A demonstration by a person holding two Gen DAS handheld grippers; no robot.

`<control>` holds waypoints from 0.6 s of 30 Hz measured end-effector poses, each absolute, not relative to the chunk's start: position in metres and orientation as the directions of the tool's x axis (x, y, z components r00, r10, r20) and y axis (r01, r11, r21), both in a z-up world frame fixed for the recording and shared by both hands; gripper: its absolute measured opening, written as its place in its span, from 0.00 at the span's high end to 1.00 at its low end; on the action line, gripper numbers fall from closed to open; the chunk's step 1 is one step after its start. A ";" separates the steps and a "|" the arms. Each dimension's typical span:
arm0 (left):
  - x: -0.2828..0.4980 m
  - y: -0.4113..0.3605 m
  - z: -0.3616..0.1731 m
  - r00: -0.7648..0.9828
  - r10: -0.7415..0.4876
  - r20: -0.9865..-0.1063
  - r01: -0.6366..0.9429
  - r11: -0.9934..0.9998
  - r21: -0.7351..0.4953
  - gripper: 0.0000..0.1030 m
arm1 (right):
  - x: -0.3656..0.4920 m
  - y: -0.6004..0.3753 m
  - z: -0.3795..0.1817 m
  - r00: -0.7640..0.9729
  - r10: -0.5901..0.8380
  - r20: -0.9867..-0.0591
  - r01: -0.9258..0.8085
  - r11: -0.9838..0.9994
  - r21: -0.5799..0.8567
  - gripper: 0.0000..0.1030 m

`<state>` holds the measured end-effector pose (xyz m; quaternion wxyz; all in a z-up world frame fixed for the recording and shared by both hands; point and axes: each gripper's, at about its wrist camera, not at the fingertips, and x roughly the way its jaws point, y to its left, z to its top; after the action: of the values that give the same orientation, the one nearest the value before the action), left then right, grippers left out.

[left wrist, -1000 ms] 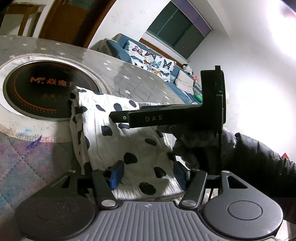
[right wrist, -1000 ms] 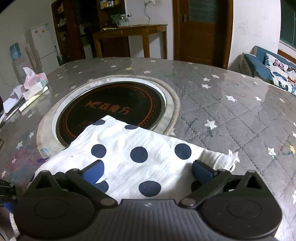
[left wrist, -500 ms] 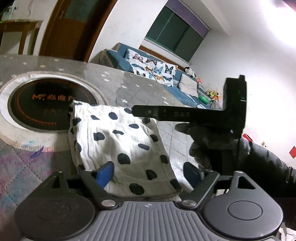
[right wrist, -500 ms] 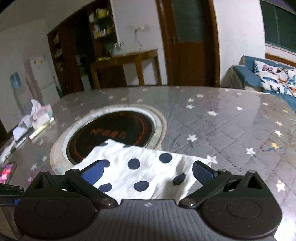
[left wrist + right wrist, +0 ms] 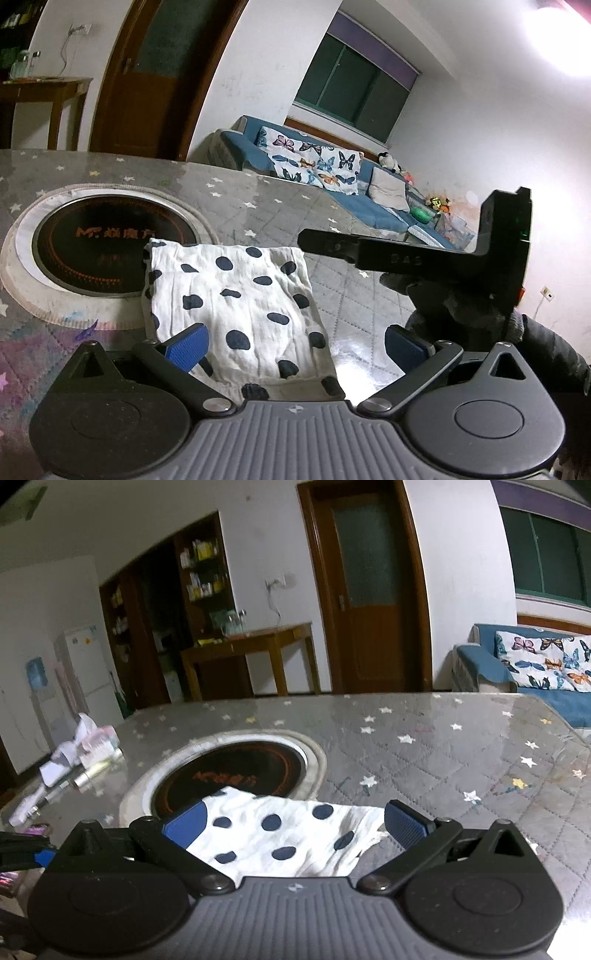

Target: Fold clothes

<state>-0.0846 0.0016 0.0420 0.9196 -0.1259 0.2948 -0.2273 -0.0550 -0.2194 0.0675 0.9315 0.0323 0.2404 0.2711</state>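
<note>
A white garment with dark polka dots (image 5: 240, 302) lies folded in a rough rectangle on the grey quilted table, its far corner over the round black hob. It also shows in the right wrist view (image 5: 280, 834). My left gripper (image 5: 295, 345) is open and empty, raised above the garment's near edge. My right gripper (image 5: 295, 823) is open and empty, raised above the garment's other side. The right gripper's body (image 5: 443, 254) and the gloved hand holding it show at the right of the left wrist view.
A round black hob with a white ring (image 5: 229, 771) is set in the table (image 5: 443, 753). Crumpled tissues and small tubes (image 5: 77, 753) lie at the table's left edge. A blue sofa with butterfly cushions (image 5: 314, 166) stands beyond the table.
Both grippers have lifted up and back from the garment. The left gripper's jaws have opened wider. The garment stays lying folded on the table.
</note>
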 end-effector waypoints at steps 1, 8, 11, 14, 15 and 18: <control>-0.085 0.000 0.043 0.724 -0.492 -0.483 0.346 0.866 -0.362 0.00 | -0.057 -0.222 0.069 0.740 0.525 -0.419 -0.490 0.849 0.199 0.00; -0.095 -0.005 0.043 0.740 -0.450 -0.501 0.336 0.891 -0.305 0.00 | -0.071 -0.233 0.075 0.731 0.548 -0.406 -0.506 0.835 0.216 0.00; -0.100 -0.003 0.038 0.740 -0.426 -0.520 0.330 0.904 -0.270 0.00 | -0.074 -0.234 0.074 0.722 0.552 -0.417 -0.513 0.832 0.213 0.00; -0.103 0.001 0.034 0.737 -0.419 -0.530 0.322 0.908 -0.269 0.00 | -0.075 -0.232 0.073 0.714 0.553 -0.429 -0.516 0.830 0.211 0.00; -0.103 0.002 0.033 0.736 -0.419 -0.532 0.320 0.908 -0.271 0.00 | -0.075 -0.230 0.073 0.713 0.552 -0.433 -0.516 0.830 0.210 0.00; -0.104 0.006 0.030 0.733 -0.428 -0.529 0.326 0.903 -0.279 0.00 | -0.073 -0.223 0.071 0.707 0.546 -0.449 -0.512 0.833 0.208 0.00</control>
<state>-0.1042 0.0056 0.0302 0.9270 -0.0839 0.3037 -0.2034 -0.0727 -0.2229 0.0714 0.9233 0.0338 0.2534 0.2866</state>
